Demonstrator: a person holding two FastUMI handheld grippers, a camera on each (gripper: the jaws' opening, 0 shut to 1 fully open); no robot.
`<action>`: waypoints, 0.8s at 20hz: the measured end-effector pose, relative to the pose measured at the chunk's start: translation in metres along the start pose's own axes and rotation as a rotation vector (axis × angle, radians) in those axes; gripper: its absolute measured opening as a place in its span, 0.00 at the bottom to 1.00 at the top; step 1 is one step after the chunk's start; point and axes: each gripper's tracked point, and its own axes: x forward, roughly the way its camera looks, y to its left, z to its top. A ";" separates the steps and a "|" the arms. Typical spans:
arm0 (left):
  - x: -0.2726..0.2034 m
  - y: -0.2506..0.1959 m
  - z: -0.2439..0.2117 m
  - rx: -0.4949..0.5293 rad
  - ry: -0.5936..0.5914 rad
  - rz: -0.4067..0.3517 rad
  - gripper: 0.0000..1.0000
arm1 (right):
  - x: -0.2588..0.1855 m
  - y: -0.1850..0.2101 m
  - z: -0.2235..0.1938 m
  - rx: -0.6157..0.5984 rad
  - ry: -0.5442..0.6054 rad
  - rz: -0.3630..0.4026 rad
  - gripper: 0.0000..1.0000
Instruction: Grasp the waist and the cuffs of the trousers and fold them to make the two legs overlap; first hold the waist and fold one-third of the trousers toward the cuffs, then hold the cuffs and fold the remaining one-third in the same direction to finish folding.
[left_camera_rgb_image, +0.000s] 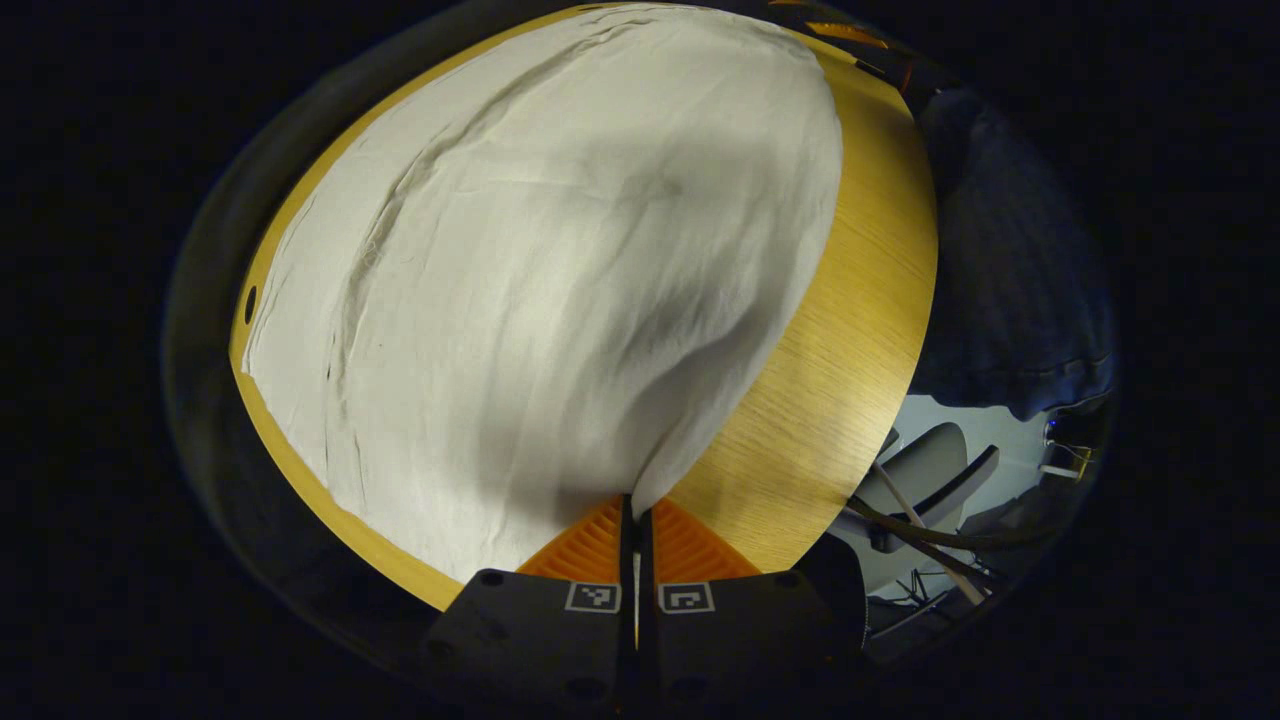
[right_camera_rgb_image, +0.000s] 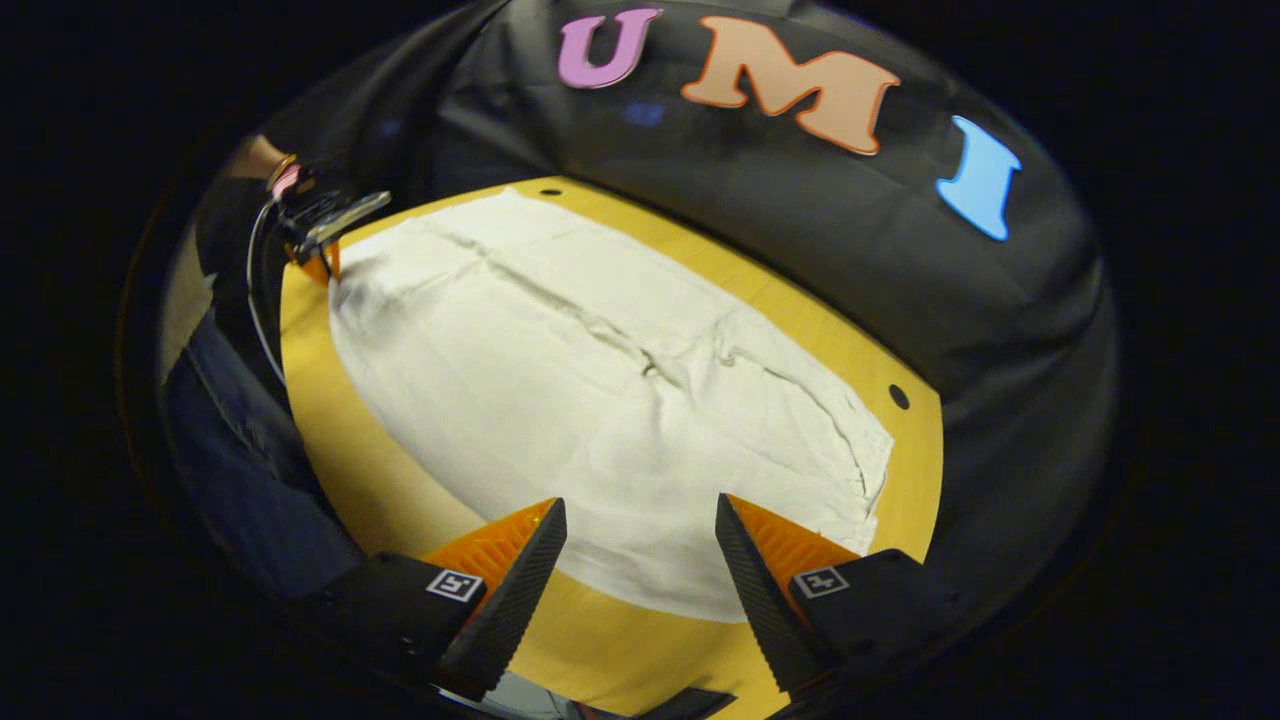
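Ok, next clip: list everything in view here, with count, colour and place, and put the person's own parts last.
trousers: one, off-white, spread flat over most of the table, a wrinkled seam along the middle.
table: one, light wood, round holes near its edge.
chair: one, grey, on the floor past the table edge, in the left gripper view.
left hand-held gripper: one, fingers closed on an edge of the trousers; also seen at the far end of the cloth in the right gripper view.
right hand-held gripper: one, fingers apart over the near end of the trousers.
sleeve: dark blue, beside the table.
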 end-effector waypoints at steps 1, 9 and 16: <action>-0.001 -0.001 0.000 -0.003 0.003 -0.001 0.00 | 0.003 0.003 -0.011 -0.034 0.034 0.030 0.99; -0.001 0.000 0.000 0.000 0.018 0.029 0.00 | 0.029 0.020 -0.082 -0.203 0.286 0.238 0.97; -0.001 0.001 -0.001 0.002 0.032 0.026 0.00 | 0.038 0.024 -0.087 -0.194 0.355 0.313 0.95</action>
